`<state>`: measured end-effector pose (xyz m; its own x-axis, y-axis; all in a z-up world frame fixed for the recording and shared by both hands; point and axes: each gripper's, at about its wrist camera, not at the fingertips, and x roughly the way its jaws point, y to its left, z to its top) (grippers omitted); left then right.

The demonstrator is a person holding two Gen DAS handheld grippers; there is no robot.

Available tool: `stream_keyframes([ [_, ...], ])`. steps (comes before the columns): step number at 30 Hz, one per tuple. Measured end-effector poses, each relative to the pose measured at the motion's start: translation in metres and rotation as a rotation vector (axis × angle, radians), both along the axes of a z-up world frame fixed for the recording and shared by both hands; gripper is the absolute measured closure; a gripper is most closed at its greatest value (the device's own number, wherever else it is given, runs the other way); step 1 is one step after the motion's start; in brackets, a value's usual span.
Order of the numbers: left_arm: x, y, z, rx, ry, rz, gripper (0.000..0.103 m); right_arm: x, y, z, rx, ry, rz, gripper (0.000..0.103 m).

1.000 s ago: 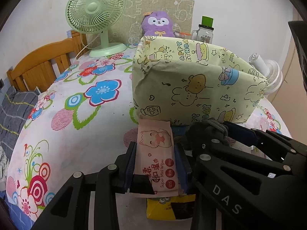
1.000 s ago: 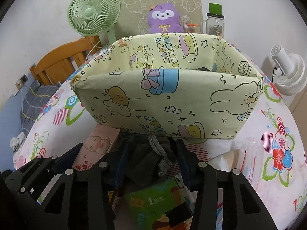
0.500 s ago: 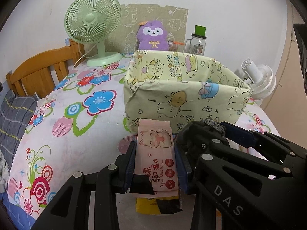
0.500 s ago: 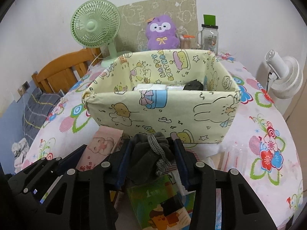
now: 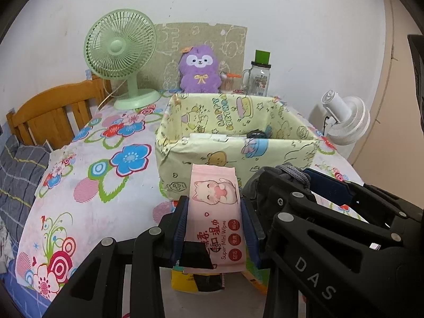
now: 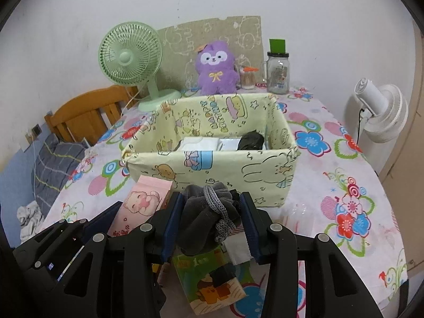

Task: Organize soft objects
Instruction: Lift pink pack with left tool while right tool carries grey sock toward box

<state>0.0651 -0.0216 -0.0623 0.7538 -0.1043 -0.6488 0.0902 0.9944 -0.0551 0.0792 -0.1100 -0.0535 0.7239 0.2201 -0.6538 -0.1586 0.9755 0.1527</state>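
Note:
My left gripper point(image 5: 214, 212) is shut on a pink pack of mini wipes point(image 5: 216, 212) and holds it above the table, in front of the yellow cartoon-print fabric box point(image 5: 206, 159). My right gripper point(image 6: 210, 206) is shut on a grey drawstring pouch point(image 6: 206, 217), also held in front of the box point(image 6: 225, 169). The wipes pack shows at the left in the right wrist view point(image 6: 140, 206). The box holds white packets point(image 6: 201, 143) and a dark bundle point(image 6: 250, 140).
Below the grippers lie a green tissue pack point(image 6: 214, 283) and a yellow pack point(image 5: 190, 282) on the flowered tablecloth point(image 5: 87, 185). At the back stand a green fan point(image 6: 132, 58), a purple plush point(image 6: 216, 66) and a glass jar point(image 6: 278, 71). A white fan point(image 6: 381, 114) stands right, a wooden chair point(image 5: 53, 111) left.
Both grippers have risen and drawn back from the box with their loads still held. The box now looks smaller and its inside shows.

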Motion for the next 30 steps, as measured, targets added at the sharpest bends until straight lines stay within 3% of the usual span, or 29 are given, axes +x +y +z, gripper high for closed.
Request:
stream_keyframes([
  [30, -0.01, -0.023, 0.058, 0.003, -0.105, -0.044, 0.064, -0.017, -0.021, 0.062, -0.004, -0.105, -0.046, 0.056],
])
